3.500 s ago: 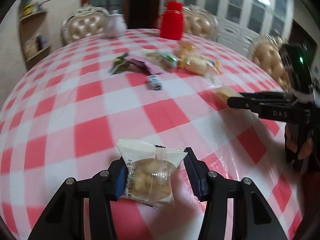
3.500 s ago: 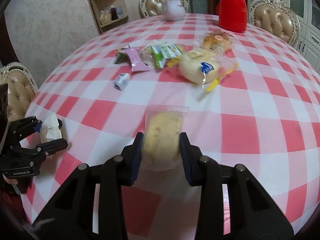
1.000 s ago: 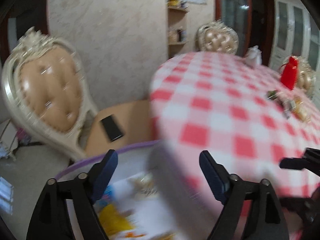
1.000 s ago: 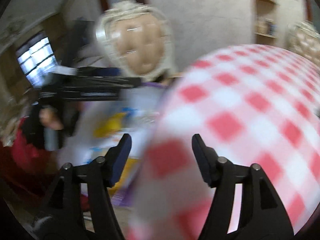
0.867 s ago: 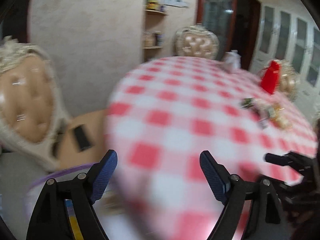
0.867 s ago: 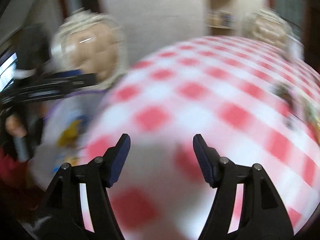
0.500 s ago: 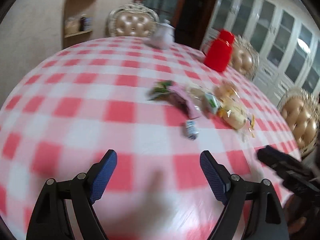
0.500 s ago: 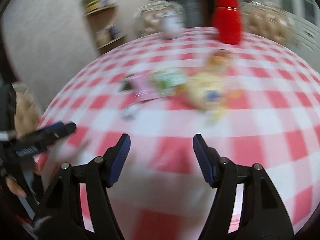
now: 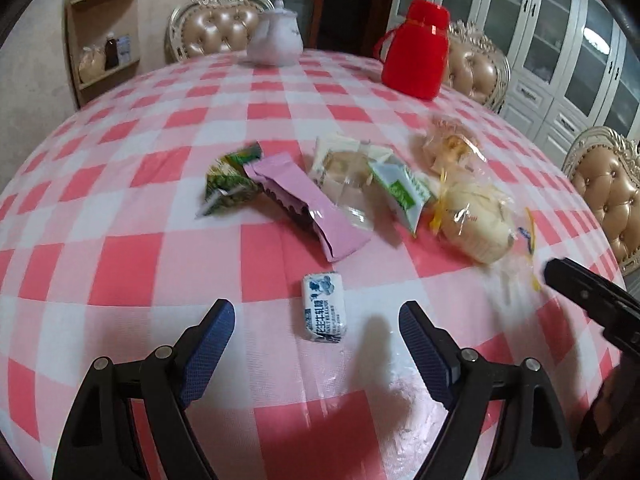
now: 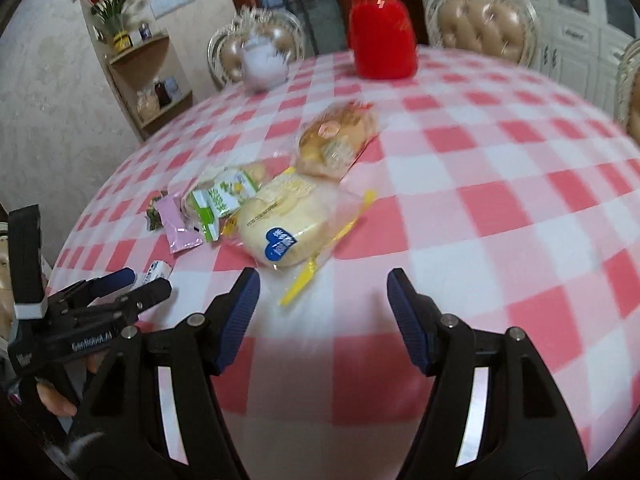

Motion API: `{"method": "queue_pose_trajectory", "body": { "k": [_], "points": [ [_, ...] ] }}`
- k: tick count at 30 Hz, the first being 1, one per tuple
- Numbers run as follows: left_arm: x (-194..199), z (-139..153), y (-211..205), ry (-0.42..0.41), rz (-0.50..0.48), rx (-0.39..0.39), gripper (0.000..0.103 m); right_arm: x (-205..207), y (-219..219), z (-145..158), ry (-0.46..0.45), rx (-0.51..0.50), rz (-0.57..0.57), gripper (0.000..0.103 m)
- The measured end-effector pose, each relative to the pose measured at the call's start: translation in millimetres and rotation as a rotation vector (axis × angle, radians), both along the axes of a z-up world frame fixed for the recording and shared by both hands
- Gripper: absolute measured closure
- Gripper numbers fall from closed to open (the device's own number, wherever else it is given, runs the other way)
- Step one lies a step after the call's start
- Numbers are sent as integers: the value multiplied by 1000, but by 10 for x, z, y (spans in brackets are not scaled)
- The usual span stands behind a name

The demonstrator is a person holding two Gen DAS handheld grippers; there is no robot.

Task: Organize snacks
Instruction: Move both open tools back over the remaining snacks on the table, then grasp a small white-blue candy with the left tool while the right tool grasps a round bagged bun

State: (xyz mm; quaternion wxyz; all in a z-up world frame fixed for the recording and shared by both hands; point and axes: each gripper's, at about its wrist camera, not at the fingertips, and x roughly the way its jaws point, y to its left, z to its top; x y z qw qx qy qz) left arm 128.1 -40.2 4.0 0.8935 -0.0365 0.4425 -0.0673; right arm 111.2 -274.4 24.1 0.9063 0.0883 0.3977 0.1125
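Several wrapped snacks lie mid-table on the red-and-white checked cloth (image 9: 132, 252). A small white-and-blue candy (image 9: 324, 307) sits just ahead of my left gripper (image 9: 316, 338), which is open and empty. Behind it lie a pink packet (image 9: 308, 204), a green packet (image 9: 230, 182), a biscuit pack (image 9: 344, 168) and two bagged buns (image 9: 476, 220). My right gripper (image 10: 322, 298) is empty, its jaws opening, just short of the big bagged bun (image 10: 286, 222); a second bun bag (image 10: 338, 138) lies beyond. The left gripper (image 10: 140, 286) shows at the left of the right wrist view.
A red flask (image 9: 418, 66) and a white teapot (image 9: 276, 38) stand at the table's far side. Padded chairs (image 9: 608, 196) ring the table. A corner shelf (image 9: 106, 54) and white cabinets line the walls. A hand (image 10: 56, 402) holds the left gripper.
Both grippers swung from the chair and container beside the table back over the tabletop. The snacks each held earlier are gone from the jaws. The snack pile is now close ahead.
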Motion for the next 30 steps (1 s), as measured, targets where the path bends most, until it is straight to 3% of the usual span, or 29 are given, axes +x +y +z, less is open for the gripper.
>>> {"method": "queue_pose_trajectory", "body": {
  "k": [3, 5, 7, 13, 15, 18, 20, 25, 28, 30],
  "points": [
    [32, -9, -39, 2, -5, 32, 18, 168, 204, -30, 8, -82, 54, 26],
    [52, -24, -69, 7, -6, 56, 18, 231, 271, -37, 0, -130, 70, 18],
    [59, -36, -106, 11, -8, 85, 18, 301, 287, -23, -9, -163, 107, 18],
    [38, -32, -90, 10, -15, 81, 17, 521, 108, 124, -96, -168, 178, 8],
    [31, -28, -73, 9, -19, 68, 17, 688, 112, 131, -93, -156, 207, 8],
    [28, -24, -52, 7, -26, 42, 15, 940, 175, 118, -37, -22, 291, 8],
    [32, -24, -56, 6, -30, 37, 15, 973, 309, 97, -15, 8, 357, 8],
    [22, -36, -102, 13, -56, 83, 15, 692, 775, -129, 3, -347, 434, 8],
    [14, -35, -78, 15, -59, 86, 15, 555, 741, -199, 26, -349, 412, 26],
    [12, -33, -51, 17, -58, 83, 15, 478, 655, -152, 50, -291, 407, 27]
  ]
}}
